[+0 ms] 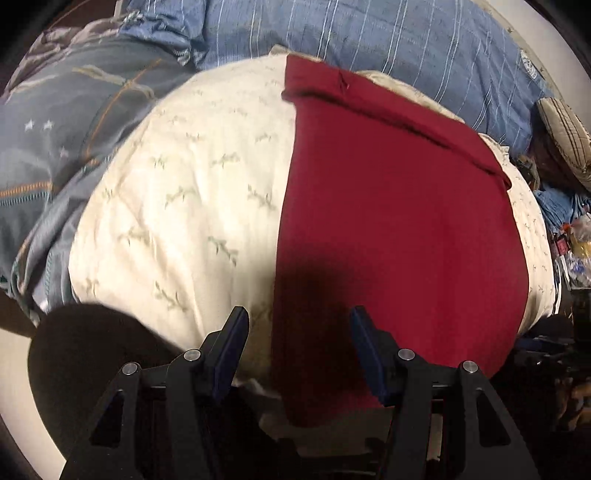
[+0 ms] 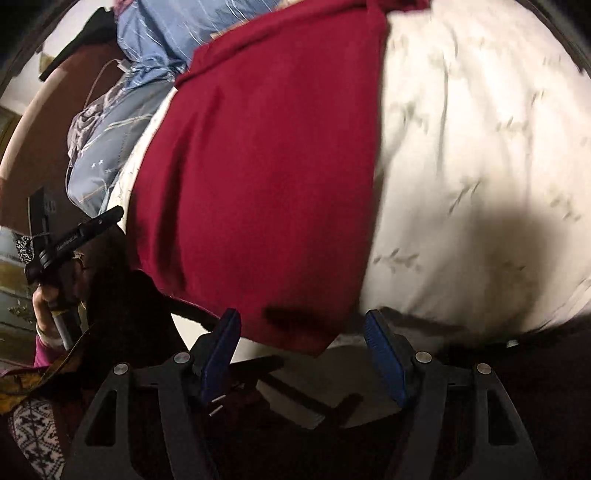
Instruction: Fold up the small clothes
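Observation:
A dark red garment [image 1: 388,206] lies flat on a cream quilt [image 1: 177,192], its far end folded over into a thick band. My left gripper [image 1: 298,314] hangs open over the garment's near left edge, and its blue pads press on nothing. In the right wrist view the same red garment [image 2: 266,166] runs from top to bottom over the quilt [image 2: 480,166]. My right gripper [image 2: 302,315] is open above the garment's near corner and is not touching it. A hand [image 2: 44,299] at the left holds the left gripper's handle.
A blue striped duvet [image 1: 369,33] is heaped behind the quilt, with grey-blue star-print bedding [image 1: 74,122] to the left. A checked pillow [image 1: 565,136] and small clutter [image 1: 576,251] sit at the right. The quilt's near edge drops to a pale floor [image 2: 295,380].

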A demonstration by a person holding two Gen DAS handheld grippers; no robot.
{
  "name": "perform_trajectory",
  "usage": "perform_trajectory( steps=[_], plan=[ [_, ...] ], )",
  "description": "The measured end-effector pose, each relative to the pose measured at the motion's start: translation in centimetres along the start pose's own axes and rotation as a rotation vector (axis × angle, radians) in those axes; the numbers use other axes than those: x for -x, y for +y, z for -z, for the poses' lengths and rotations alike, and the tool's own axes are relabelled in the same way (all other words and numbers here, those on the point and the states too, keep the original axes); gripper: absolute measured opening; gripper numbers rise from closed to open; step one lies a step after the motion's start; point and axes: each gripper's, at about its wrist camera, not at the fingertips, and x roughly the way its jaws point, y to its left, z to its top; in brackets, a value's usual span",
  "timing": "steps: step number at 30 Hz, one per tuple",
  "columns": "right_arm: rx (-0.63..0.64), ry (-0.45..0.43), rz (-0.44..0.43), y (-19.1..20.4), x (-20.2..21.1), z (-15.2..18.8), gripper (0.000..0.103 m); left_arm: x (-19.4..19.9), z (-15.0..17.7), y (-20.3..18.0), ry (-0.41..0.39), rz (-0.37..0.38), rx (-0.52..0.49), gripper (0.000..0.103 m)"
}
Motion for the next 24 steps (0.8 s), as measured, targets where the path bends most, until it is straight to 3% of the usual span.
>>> perform_trajectory(
  steps=[3,5,7,10,18,24],
  plan=[
    [-0.002,0.027,-0.010,0.0,-1.4,0.4,0.069,-0.2,0.0,0.7,0.011,-0.024,0.015,0.056],
    [0.037,0.021,-0.025,0.8,-1.2,0.4,0.052,-0.2,0.1,1.1,0.027,-0.021,0.028,0.056],
    [0.083,-0.011,-0.068,1.9,-0.1,0.3,0.047,-0.3,0.3,1.1,0.043,-0.016,0.031,0.056],
    [0.122,-0.036,-0.079,2.9,1.1,0.0,0.047,-0.6,0.5,0.8,0.068,-0.009,0.018,0.056],
    [-0.001,-0.011,-0.094,0.8,-0.5,-0.3,0.050,-1.8,0.6,0.3,0.135,0.048,0.000,0.056],
    [0.029,0.002,-0.081,1.4,-0.9,-0.3,0.050,-3.8,0.0,0.2,0.179,0.061,0.000,0.055]
  ],
)
